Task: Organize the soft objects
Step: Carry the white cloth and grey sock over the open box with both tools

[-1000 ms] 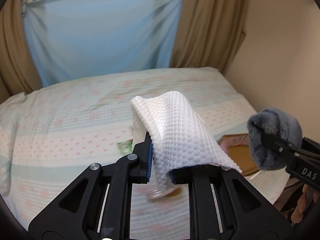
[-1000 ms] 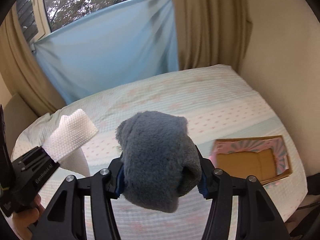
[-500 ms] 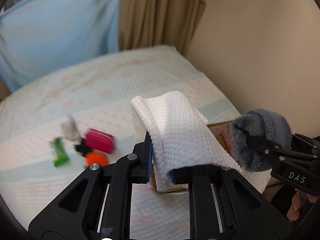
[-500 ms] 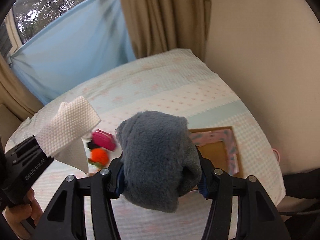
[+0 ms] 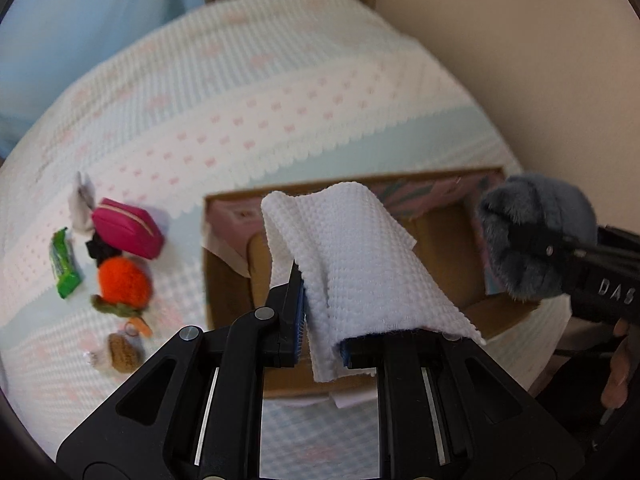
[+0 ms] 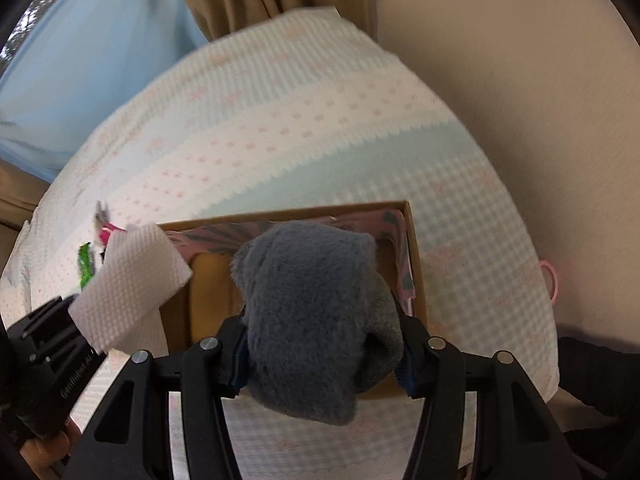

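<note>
My left gripper (image 5: 322,320) is shut on a white waffle-weave cloth (image 5: 352,256), held above an open cardboard box (image 5: 228,296) with pink lining on the bed. My right gripper (image 6: 320,356) is shut on a grey plush object (image 6: 312,312), held above the same box (image 6: 414,264). In the left wrist view the grey plush (image 5: 532,236) hangs over the box's right end. In the right wrist view the white cloth (image 6: 132,284) is over the box's left end.
On the bedspread (image 5: 280,92) left of the box lie a magenta pouch (image 5: 128,232), an orange plush (image 5: 124,284), a green packet (image 5: 64,268), a brown knitted item (image 5: 124,354) and a grey scrap (image 5: 82,204). A wall (image 5: 520,60) borders the bed on the right.
Both grippers, still holding their items, have swung right and tilted down from facing the curtain to hovering over the box; the small items came into view at left.
</note>
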Motion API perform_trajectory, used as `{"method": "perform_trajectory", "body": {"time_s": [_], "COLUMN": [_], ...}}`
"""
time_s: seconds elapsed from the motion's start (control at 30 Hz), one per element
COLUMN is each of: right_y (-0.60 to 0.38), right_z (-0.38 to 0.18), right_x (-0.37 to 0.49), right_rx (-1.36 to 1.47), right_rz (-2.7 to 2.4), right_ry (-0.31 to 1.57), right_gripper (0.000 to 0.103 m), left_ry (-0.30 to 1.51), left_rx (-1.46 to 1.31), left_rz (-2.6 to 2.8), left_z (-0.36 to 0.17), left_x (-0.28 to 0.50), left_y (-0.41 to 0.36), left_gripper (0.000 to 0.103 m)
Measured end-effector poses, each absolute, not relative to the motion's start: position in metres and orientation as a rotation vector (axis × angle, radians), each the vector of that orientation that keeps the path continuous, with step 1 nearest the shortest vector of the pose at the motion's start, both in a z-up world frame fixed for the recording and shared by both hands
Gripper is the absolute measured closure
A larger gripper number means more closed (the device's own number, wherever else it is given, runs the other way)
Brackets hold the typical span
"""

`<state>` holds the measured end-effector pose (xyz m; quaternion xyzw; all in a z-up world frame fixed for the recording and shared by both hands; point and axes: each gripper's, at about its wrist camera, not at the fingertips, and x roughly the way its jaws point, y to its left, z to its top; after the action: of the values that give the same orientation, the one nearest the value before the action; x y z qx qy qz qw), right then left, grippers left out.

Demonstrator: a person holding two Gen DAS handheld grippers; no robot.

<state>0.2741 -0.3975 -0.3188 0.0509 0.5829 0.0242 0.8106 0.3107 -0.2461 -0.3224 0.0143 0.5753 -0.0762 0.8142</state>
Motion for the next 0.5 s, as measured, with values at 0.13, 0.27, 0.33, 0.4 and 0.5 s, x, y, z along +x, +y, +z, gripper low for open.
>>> {"method": "perform_trajectory", "body": {"time_s": [0.13,0.27,0.33,0.4,0.5], "right_y": [-0.396,-0.394,-0.394,-0.393,-0.394], "right_z": [-0.348,-0.372,-0.380,-0.384,-0.392], "right_x": [0.293,0.308,0.314,0.317,0.321], "right_rx": [0.105,0.107,0.126,0.141,0.188], "right_rz": [0.065,0.087,0.095,0.092,0.101], "right_ry": [1.321,1.373,1.388,1.390,1.415], "right_gripper": [0.051,0.051,0.050,0.050,0.045], "left_ry": [1.303,1.369,1.382,1.383,1.395], "left_rx": [0.057,0.111,0.134,0.146,0.155], "left_rz": [-0.156,-0.157,-0.156,-0.164,-0.181], "left_z": [-0.356,-0.386,-0.392,-0.396,-0.396], "left_x": [0.325,0.331,0.332,0.331,0.328], "left_y": [-0.262,-0.272,-0.276,-0.278,-0.279], "left_gripper": [0.091,0.091,0.091,0.091,0.090]}}
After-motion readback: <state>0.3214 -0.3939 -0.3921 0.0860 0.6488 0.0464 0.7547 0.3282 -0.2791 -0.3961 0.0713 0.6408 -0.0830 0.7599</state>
